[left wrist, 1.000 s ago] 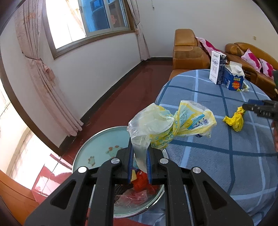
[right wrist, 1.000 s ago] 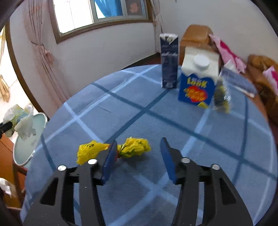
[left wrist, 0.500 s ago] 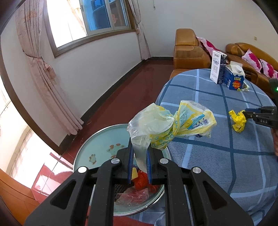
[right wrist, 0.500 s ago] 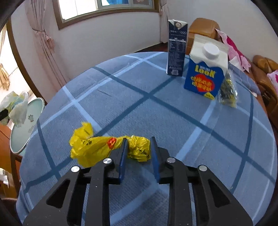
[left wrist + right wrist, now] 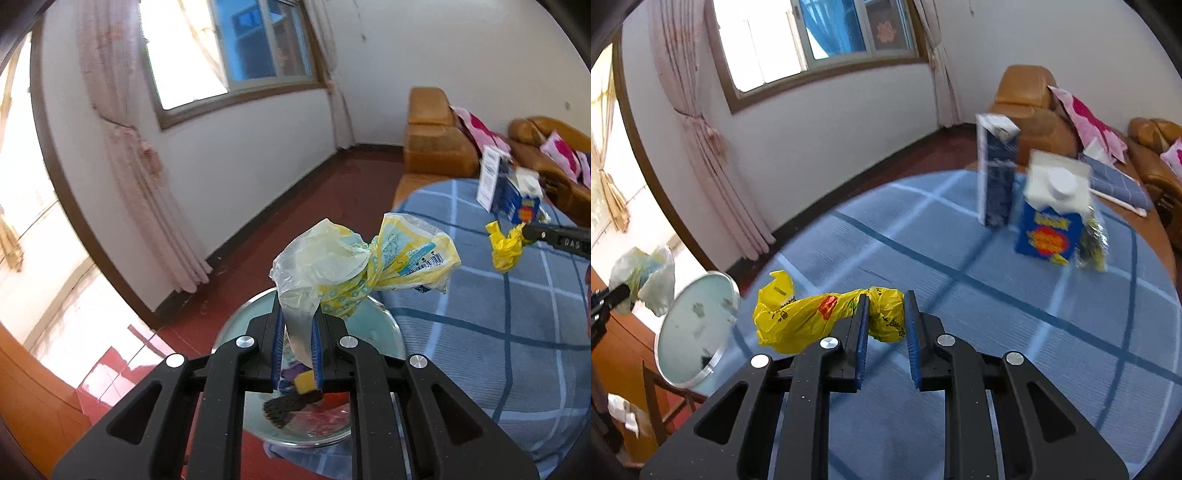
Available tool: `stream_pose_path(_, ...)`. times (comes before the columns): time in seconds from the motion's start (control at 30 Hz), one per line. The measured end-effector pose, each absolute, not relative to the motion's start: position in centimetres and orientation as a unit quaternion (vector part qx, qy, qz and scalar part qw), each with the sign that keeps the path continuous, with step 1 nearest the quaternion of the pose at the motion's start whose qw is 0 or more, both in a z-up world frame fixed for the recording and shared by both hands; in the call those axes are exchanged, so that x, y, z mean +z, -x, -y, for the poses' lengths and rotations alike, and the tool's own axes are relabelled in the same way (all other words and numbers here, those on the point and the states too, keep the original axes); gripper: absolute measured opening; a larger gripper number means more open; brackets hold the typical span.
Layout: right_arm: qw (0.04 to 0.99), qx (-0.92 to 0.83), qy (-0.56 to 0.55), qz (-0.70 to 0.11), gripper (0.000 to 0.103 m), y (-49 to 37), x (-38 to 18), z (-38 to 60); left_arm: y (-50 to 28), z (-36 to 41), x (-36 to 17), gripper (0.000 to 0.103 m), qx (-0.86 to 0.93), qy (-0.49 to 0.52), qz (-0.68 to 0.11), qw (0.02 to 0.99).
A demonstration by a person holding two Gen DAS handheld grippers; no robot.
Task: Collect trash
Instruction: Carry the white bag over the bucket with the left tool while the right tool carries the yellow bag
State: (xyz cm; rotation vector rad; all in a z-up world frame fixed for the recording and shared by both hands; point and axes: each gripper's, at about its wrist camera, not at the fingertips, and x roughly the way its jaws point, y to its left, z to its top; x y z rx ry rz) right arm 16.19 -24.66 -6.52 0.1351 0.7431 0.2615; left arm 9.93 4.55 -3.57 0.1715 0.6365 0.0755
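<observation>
A crumpled pale yellow and clear plastic bag (image 5: 365,258) sticks up from my left gripper (image 5: 297,317), which is shut on its lower end. It hangs over a round metal bin (image 5: 306,441) that holds red and dark scraps. A twisted yellow plastic bag (image 5: 798,317) is pinched at its right end in my right gripper (image 5: 885,299), whose jaws are still closing on it. The left wrist view shows this yellow bag (image 5: 504,245) dangling clear above the blue checked tablecloth (image 5: 960,295). The right wrist view catches the left gripper (image 5: 613,295) with its pale bag (image 5: 642,280) at the far left.
A tall dark blue carton (image 5: 997,177), a blue carton with a white cap (image 5: 1052,221) and a small clear wrapper (image 5: 1093,240) stand at the table's far side. Brown sofas (image 5: 436,147) with pink cushions lie beyond. The bin's pale green round surface (image 5: 694,325) sits beside the table edge.
My right gripper's jaws came together on the yellow bag and lifted it off the table. My left gripper rose a little with its pale bag still held.
</observation>
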Motion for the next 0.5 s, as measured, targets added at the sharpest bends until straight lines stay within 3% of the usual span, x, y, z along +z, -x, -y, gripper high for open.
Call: stream_pose_path(0.5,0.925,0.163,-0.027,-0.343,0.019,-16.6,-6.4,15.8,-6.9,-10.3,-2.7,0.012,0.091,-0.060,-0.296,0.949)
